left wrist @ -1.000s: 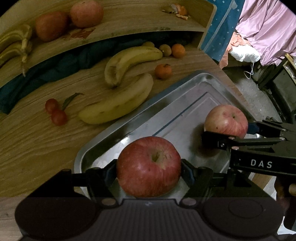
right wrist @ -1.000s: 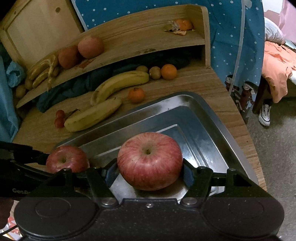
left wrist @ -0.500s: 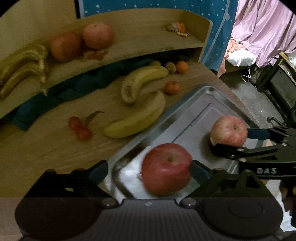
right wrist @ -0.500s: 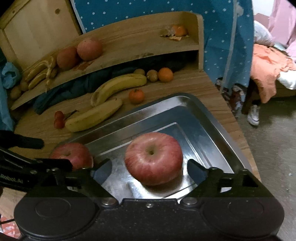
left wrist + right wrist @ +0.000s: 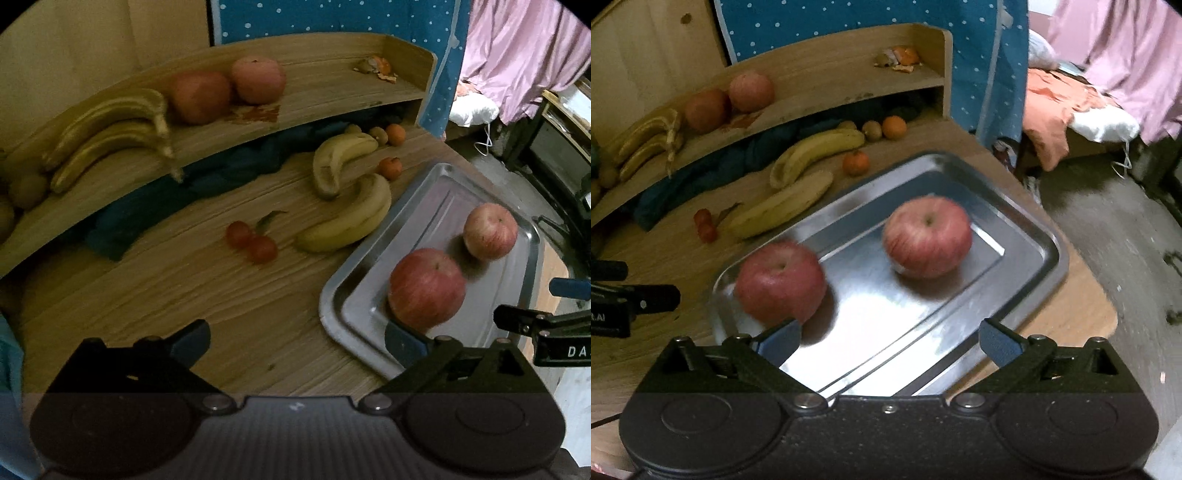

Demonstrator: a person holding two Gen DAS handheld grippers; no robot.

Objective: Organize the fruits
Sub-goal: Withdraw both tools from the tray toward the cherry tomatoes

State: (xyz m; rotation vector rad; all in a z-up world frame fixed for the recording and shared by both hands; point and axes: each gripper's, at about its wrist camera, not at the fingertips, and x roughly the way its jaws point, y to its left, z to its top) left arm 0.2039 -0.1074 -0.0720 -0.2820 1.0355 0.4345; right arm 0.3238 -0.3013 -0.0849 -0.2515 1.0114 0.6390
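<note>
Two loose bananas (image 5: 347,225) lying on the wooden table (image 5: 184,295), long axes slanting up-right, just left of tray (image 5: 1049,243) already carrying two apples (image 5: 927,236). Nearer to left gripper (image 5: 297,338), spread wide, empty. Right gripper (image 5: 890,332) equally wide, above tray.

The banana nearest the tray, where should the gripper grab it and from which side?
Grip the banana across its thick middle, coming from above with the jaws spanning its width. It lies flat on the table, curved, its far end close to the second banana.
</note>
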